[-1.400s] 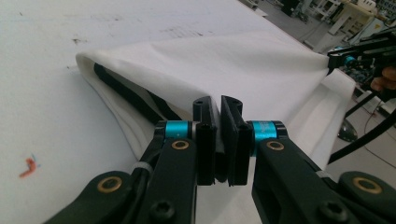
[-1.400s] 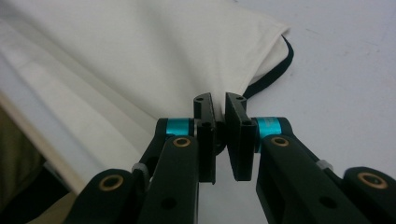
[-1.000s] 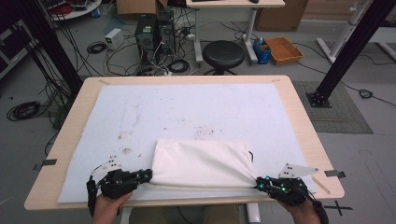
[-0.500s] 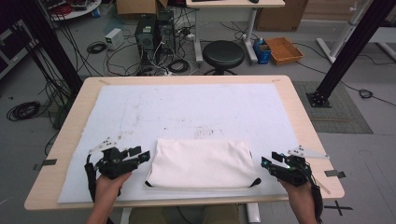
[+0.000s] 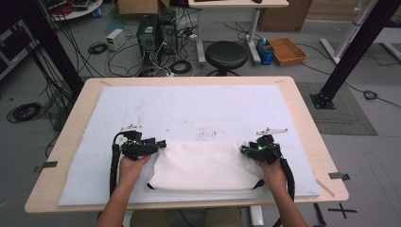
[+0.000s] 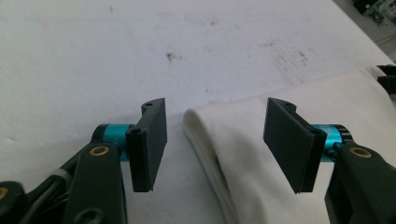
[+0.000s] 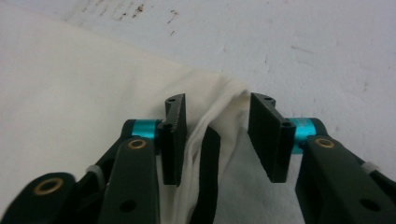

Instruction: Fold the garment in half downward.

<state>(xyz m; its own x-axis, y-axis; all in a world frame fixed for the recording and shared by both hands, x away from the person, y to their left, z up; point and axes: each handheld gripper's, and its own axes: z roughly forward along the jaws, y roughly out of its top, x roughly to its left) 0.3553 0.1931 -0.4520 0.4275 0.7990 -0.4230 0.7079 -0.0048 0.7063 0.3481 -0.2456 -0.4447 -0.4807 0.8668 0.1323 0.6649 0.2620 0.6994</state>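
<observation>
On the near half of the counter (image 5: 302, 118), atop its white mat (image 5: 189, 109), lay the folded white cloth bag (image 5: 203, 165), its long fold running across in front of us and its near edge trimmed with black at both corners. We had both forearms reaching in from the near edge of the counter, one at each end of the bag's far edge, wrists low and level, hands wrapped round the handles.

Our left tongs (image 5: 158, 144) pointed across towards the right, tips just at the bag's far left corner. In the left gripper view, the left tongs (image 6: 215, 140) stood wide apart, having just been opening; the rounded folded edge of the bag (image 6: 261, 154) lay between the jaws, nearer the right-hand one, but neither pad pressed on it. So they held nothing.

Our right tongs (image 5: 246, 150) pointed back towards the left, tips at the bag's far right corner, the grey plate riding on top. In the right gripper view, the right tongs (image 7: 217, 140) stood partly apart and had just been closing. The bag's bunched corner (image 7: 219, 107) and a black strap (image 7: 208, 163) of its trim sat between the jaws. The cloth lay against the left-hand pad, while a clear gap remained before the right-hand pad, so the grip was not yet made.
</observation>
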